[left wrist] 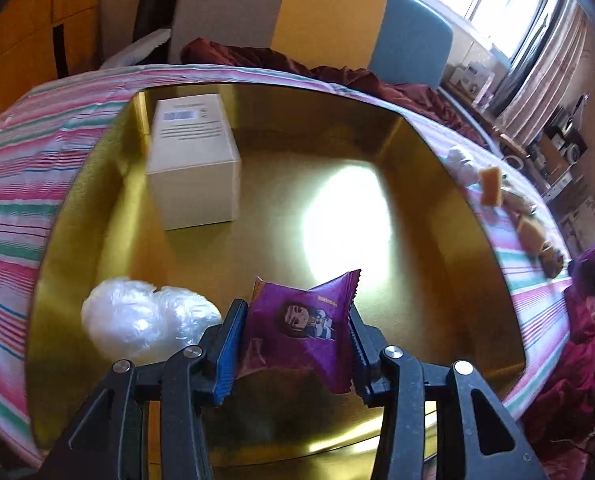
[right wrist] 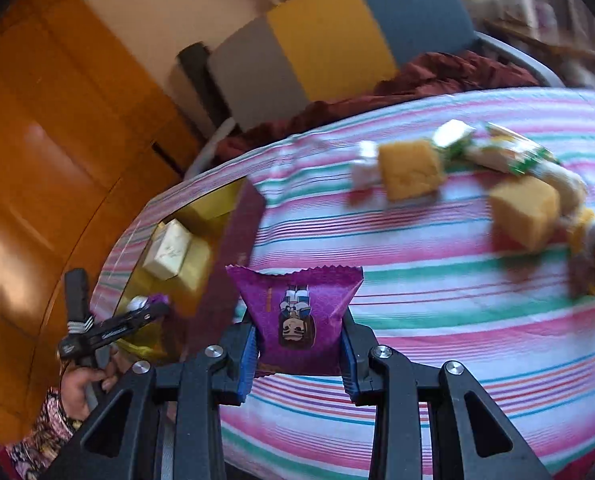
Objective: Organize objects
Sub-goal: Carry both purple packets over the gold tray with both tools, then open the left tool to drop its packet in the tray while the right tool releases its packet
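Observation:
My left gripper (left wrist: 296,312) is shut on a purple snack packet (left wrist: 301,324) with a cartoon figure, held just above the floor of a gold-lined box (left wrist: 437,208). Inside that box stand a white carton (left wrist: 195,160) at the back left and a crumpled clear plastic bag (left wrist: 145,320) near my left finger. My right gripper (right wrist: 299,330) is shut on a second purple packet (right wrist: 297,304), held over the striped cloth (right wrist: 457,320) beside the box (right wrist: 233,264). The right wrist view shows the left gripper (right wrist: 149,312) reaching into the box, held by a hand (right wrist: 85,384).
Yellow cake squares (right wrist: 411,170) (right wrist: 525,212), white wrapped pieces (right wrist: 365,168) and green-and-white packets (right wrist: 509,152) lie on the cloth to the right. A dark red blanket (right wrist: 437,72) and a grey, yellow and blue headboard (right wrist: 329,32) are behind. Orange wood panels (right wrist: 57,120) stand at left.

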{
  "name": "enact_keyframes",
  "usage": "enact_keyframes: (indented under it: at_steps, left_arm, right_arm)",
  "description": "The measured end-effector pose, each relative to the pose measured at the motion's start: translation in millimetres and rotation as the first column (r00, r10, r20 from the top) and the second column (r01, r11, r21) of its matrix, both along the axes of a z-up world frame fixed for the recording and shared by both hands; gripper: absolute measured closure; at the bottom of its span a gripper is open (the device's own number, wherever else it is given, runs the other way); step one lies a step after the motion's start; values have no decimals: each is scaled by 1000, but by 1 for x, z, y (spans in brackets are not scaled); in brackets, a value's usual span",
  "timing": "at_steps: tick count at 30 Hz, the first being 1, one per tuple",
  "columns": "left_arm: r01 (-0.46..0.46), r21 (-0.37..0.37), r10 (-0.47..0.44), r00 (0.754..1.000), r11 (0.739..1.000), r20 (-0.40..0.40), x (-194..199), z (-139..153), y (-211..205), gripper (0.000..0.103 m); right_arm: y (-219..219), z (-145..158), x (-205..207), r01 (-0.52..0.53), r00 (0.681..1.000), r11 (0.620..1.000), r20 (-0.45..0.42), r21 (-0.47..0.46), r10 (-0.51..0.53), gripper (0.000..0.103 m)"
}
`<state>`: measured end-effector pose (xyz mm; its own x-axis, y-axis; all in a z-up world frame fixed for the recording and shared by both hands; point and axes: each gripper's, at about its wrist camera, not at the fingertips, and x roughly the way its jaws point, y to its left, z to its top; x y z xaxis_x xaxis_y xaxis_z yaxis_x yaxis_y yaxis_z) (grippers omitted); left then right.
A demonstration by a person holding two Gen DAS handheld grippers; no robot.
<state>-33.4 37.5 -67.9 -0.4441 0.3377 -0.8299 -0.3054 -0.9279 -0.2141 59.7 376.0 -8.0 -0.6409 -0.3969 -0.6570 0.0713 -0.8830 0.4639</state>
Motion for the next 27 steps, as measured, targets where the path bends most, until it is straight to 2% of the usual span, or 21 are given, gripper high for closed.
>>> enact_keyframes:
  at_steps: [4, 9, 15, 18, 22, 27]
  left_arm:
    - [-33, -19, 33, 999, 999, -12, -2, 0, -15, 56]
    - [-96, -55, 94, 995, 994, -41, -1, 5, -22, 53]
    - [-66, 80, 73, 994, 995, -83, 18, 24, -26, 46]
    - [-59, 100, 71, 991, 993, -114, 24, 33, -27, 46]
    - [-74, 68, 84, 983, 995, -165, 29, 41, -26, 46]
    - [-157, 134, 187, 950, 978, -252, 35, 59, -45, 46]
  right_arm:
    - [-46, 7, -10, -94, 995, 995, -20, -16, 94, 68]
    - [-93, 5, -27, -164, 986, 986, -15, -29, 164, 68]
    - [-136, -10, -47, -208, 977, 978, 40, -6, 208, 68]
    - [-147, -19, -54, -219, 974, 975, 61, -19, 220, 68]
    - [-156, -26, -61, -222, 972, 975, 81, -15, 223, 68]
    - [-169, -31, -68, -236, 968, 972, 94, 4, 234, 68]
